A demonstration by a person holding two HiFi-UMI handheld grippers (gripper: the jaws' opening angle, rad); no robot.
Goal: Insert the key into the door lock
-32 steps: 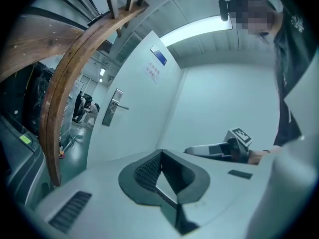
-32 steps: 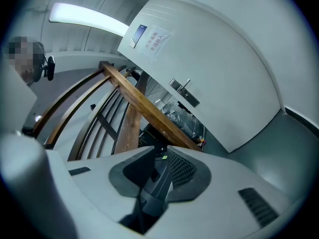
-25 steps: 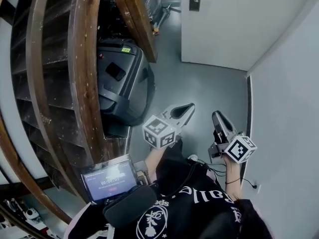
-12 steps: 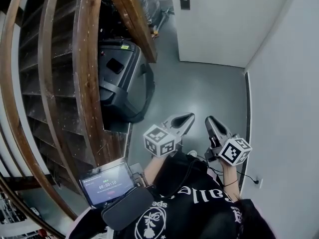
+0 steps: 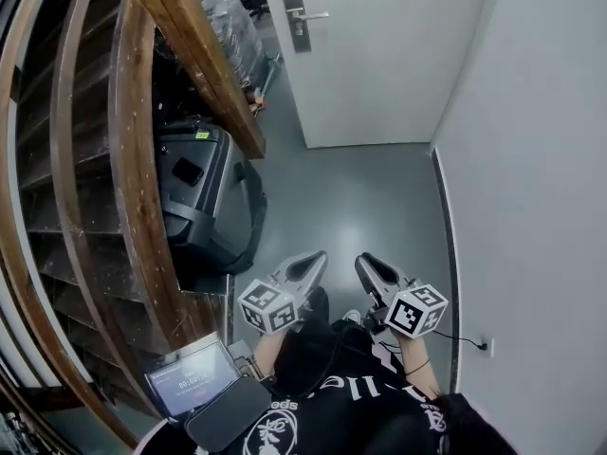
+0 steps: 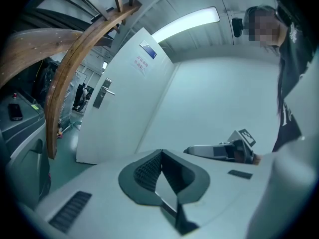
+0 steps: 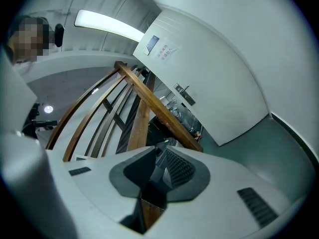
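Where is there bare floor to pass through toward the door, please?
The grey floor is bare between the black case on the left and the white wall on the right, right up to the door. The left side is crowded: the case sits under the wooden stair rails, with a plastic-wrapped bundle behind it.

A curved wooden stair rail (image 5: 142,159) sweeps down the left side, with a black case (image 5: 204,202) standing on the grey floor (image 5: 351,197) just beside it. A small lit screen (image 5: 193,379) sits low at the left. A socket (image 5: 487,346) is set in the right wall (image 5: 531,159).
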